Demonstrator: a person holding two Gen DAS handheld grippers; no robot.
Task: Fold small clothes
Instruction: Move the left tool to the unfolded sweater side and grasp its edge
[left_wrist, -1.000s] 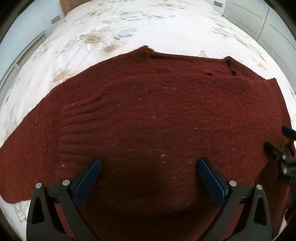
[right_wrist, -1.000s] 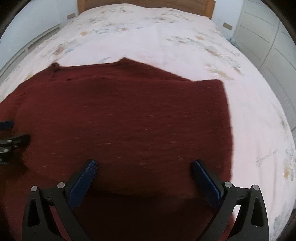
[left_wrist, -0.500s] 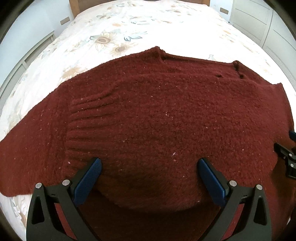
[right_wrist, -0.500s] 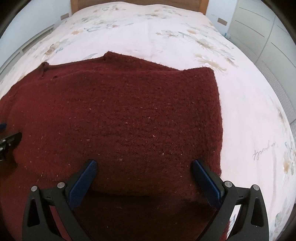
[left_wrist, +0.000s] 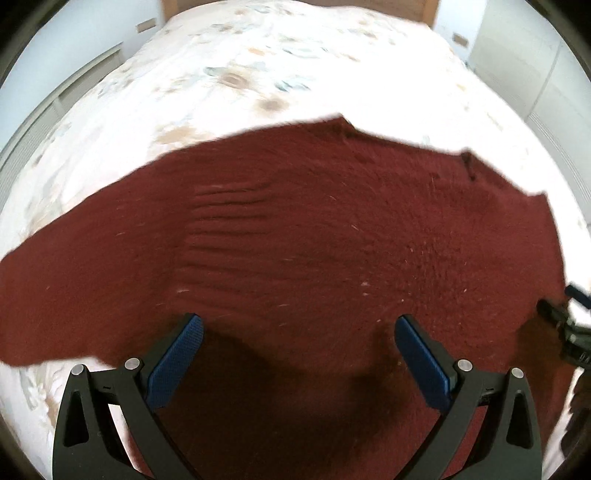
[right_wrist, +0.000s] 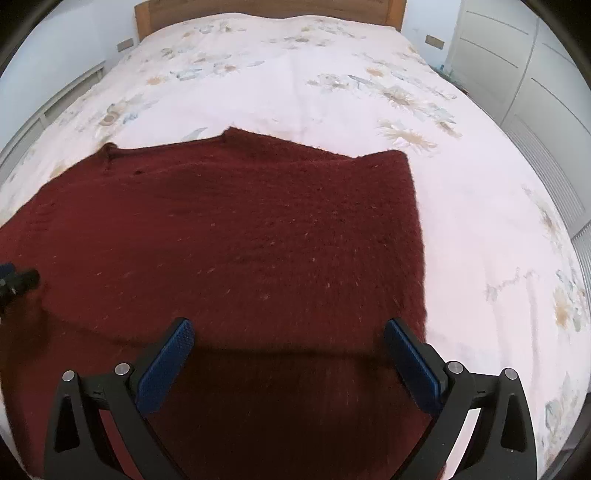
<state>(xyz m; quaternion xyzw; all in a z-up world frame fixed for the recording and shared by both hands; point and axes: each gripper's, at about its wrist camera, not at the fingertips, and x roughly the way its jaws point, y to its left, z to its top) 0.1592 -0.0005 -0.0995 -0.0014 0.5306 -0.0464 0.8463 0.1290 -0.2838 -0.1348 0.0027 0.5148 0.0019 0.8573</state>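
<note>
A dark red sweater (left_wrist: 314, 236) lies spread on the flowered bed (left_wrist: 258, 66). The left hand-held gripper (left_wrist: 299, 328) hovers over it, jaws wide apart. The right hand-held gripper (left_wrist: 565, 314) shows at the edge.

A bed (right_wrist: 332, 92) is covered by a floral white bedspread (right_wrist: 480, 206); a wooden headboard (right_wrist: 266, 8) and white wardrobe doors (right_wrist: 517, 62) are seen behind.
</note>
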